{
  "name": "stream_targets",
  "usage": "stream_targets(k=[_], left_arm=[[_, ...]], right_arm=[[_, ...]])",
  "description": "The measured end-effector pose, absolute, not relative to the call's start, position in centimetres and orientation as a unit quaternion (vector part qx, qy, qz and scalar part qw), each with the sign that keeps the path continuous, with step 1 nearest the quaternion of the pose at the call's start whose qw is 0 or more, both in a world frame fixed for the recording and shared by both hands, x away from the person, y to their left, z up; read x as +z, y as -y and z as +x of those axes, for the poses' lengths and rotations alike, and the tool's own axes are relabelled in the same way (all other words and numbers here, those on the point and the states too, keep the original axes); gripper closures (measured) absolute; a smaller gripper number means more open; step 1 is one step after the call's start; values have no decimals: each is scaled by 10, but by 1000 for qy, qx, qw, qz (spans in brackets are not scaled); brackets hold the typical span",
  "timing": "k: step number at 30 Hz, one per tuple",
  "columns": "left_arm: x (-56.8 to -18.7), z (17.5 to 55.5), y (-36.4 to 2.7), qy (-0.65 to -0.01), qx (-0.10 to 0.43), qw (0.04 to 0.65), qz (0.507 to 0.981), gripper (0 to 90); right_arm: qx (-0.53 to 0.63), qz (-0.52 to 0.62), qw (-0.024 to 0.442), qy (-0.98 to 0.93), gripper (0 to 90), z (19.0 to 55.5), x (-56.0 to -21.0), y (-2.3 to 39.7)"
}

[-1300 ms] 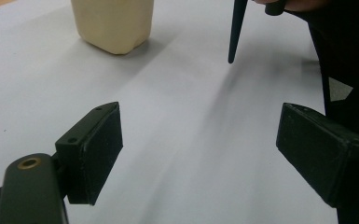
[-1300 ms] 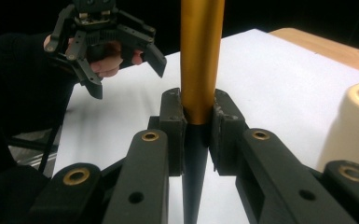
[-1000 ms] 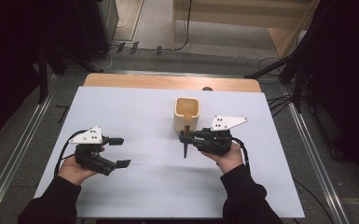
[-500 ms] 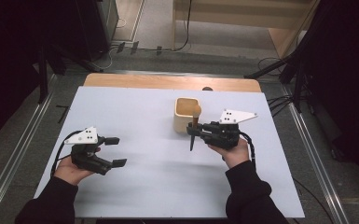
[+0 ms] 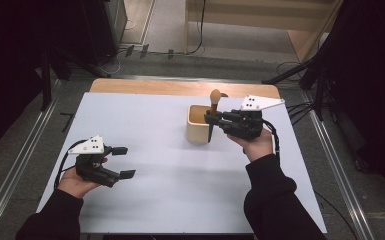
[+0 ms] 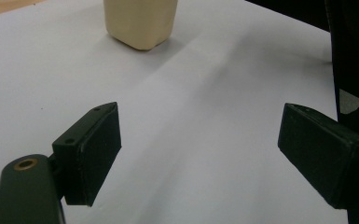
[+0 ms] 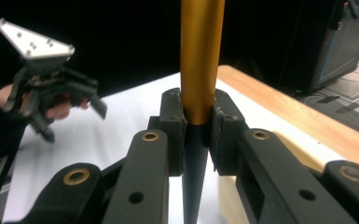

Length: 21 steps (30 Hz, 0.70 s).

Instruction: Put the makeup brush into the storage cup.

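My right gripper (image 5: pixel 211 119) is shut on an upright tool (image 5: pixel 214 100) with a golden-brown handle and a black tapering lower end. It holds the tool at the right edge of a beige square holder (image 5: pixel 196 131). In the right gripper view the pads (image 7: pixel 173 123) clamp the handle (image 7: pixel 200 56) where it meets the black part, and the gripper (image 7: pixel 196 126) points over the white table. My left gripper (image 5: pixel 122 162) rests in a hand near the front left, jaws wide apart and empty. Its own view shows the gripper (image 6: pixel 200 140) open, with the holder (image 6: pixel 140 23) farther off.
The white table top (image 5: pixel 170 190) ends in a wooden strip (image 5: pixel 180 87) at the far edge. A metal rail (image 5: pixel 330 150) runs along the right side. The left gripper (image 7: pixel 51 88) shows far off in the right gripper view.
My right gripper has risen and moved toward the far right with the tool, from in front of the holder to beside its rim. The left gripper has stayed put.
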<state>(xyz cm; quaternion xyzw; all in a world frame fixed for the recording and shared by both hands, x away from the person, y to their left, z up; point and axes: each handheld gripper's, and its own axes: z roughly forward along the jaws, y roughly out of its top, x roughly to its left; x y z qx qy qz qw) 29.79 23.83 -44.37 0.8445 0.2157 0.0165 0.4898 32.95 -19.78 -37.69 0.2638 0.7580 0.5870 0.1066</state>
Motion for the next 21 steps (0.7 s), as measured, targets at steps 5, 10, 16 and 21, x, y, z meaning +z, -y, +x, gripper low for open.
stream_targets(k=[5, 10, 16, 21], left_arm=[[-444, 298, -238, -216, 16, 489, 845, 143], [-444, 298, -239, -217, 16, 488, 845, 143], [-443, 298, -241, -217, 19, 491, 844, 143], [-443, 298, -241, -214, 22, 493, 843, 143]], right_arm=[[587, 275, 118, -752, 787, 340, -369, 200], [585, 277, 128, -751, 787, 348, -362, 199], [582, 284, 137, -749, 787, 362, -355, 196], [581, 293, 146, -746, 787, 375, -352, 194]])
